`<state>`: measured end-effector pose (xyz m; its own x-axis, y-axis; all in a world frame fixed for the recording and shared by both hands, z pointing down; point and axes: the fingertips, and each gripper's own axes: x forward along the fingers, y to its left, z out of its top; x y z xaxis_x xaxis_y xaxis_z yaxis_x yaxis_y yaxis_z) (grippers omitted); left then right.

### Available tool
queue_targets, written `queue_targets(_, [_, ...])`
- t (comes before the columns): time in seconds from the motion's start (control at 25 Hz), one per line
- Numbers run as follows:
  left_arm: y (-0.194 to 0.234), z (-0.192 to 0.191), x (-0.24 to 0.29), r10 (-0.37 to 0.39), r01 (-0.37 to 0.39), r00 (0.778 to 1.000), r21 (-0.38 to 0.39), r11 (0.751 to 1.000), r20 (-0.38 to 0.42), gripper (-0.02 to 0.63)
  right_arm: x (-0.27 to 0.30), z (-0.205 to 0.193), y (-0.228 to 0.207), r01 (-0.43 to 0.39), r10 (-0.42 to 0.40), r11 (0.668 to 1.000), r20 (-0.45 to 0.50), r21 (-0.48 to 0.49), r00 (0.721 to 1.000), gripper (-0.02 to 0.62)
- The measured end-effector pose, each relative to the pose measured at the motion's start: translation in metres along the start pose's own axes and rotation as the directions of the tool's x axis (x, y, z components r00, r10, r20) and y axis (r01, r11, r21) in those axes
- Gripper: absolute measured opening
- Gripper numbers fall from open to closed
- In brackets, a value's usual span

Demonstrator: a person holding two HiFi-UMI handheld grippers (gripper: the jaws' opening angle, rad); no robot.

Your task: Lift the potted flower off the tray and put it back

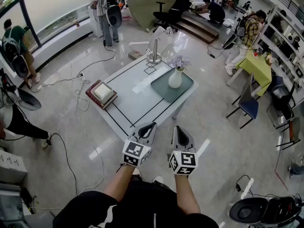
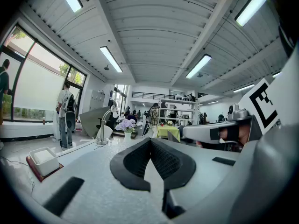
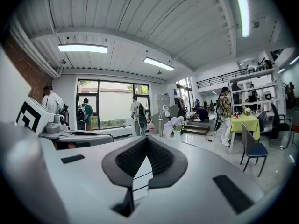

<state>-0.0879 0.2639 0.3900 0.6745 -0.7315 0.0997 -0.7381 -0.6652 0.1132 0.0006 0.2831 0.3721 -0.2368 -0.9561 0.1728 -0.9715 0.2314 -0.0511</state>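
Left tongs (image 1: 152,125), right tongs (image 1: 177,128) closed; one potted flower (image 1: 175,76) on one tray (image 1: 164,91).

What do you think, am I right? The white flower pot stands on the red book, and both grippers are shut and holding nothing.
Not quite. The flower pot stands on the grey-green tray, not on the red book, as the head view shows. The rest holds: the left gripper and right gripper are shut and holding nothing.
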Motion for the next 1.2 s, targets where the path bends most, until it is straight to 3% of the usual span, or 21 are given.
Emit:
queue_targets(0.36, [0.007,-0.007,0.018,0.023,-0.023,1.0,0.016,1.0,-0.011,0.005,0.018,-0.003,-0.009,-0.024,0.024,1.0,0.01,-0.004,1.0,0.006])
queue_targets(0.96, [-0.036,-0.005,0.071,0.09,-0.089,0.996,0.025,0.996,-0.019,0.005,0.017,-0.007,-0.082,-0.081,0.08,0.996,0.031,0.03,0.996,0.008])
queue_targets(1.2, [-0.013,-0.009,0.113,0.096,-0.096,0.995,0.012,0.995,-0.033,0.005,0.061,-0.012,-0.097,-0.099,0.098,0.994,0.012,0.041,0.995,0.008])
